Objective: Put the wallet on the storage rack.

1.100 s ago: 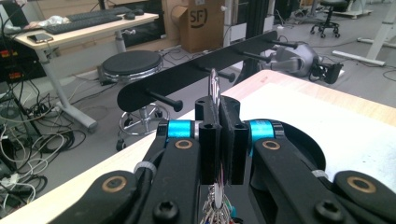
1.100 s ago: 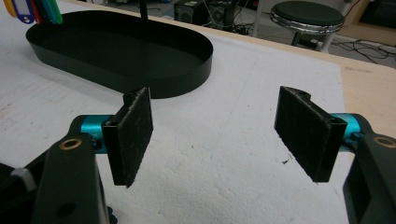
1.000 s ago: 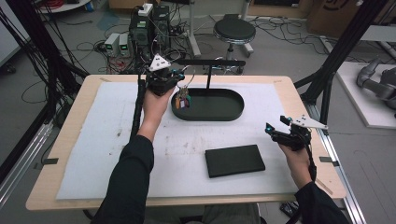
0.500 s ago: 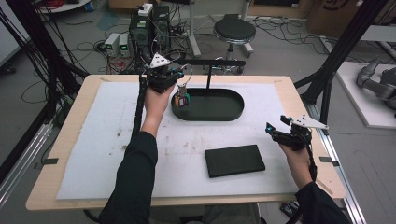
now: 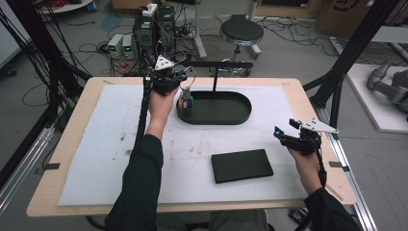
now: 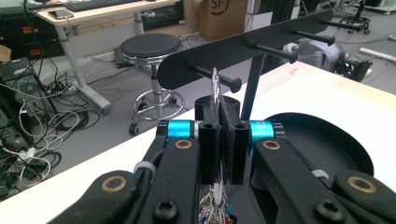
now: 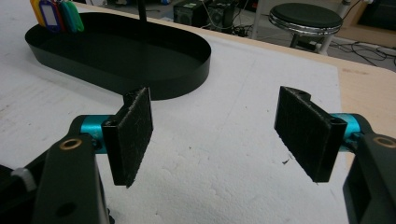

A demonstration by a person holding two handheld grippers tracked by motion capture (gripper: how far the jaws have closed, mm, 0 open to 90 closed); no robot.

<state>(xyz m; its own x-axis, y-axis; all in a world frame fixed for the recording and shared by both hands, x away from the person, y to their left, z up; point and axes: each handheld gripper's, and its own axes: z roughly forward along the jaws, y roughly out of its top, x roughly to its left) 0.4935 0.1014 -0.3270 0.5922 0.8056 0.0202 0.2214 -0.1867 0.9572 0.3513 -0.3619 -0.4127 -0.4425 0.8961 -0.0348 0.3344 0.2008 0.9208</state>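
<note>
Left hand-held gripper (image 6: 219, 140) has its jaws pressed together on a metal key ring (image 6: 215, 88), which stands upright between the pads with its top edge clear above them. Below the jaws a bunch of coloured key tags (image 5: 185, 102) hangs from the ring, at the left end of the tray, just above or inside its rim; which cannot be told. Directly ahead of the ring and at about its height is the tip of the nearest peg (image 6: 215, 77) on the black hanging bar (image 6: 261, 44). That peg's long axis points back toward the gripper, so the judged move is a short forward push to thread the ring over it. The bar stands on a post (image 5: 214, 79) rising from the back of the black oval tray (image 5: 240, 118). Apart from the tags, the tray appears bare.

Right hand-held gripper (image 5: 294, 137) hovers spread wide and empty, well apart near the counter's (image 5: 96, 144) right edge; the left is plainly nearer the bar. Between them lies a flat black pad (image 5: 241, 165) on the white sheet.
</note>
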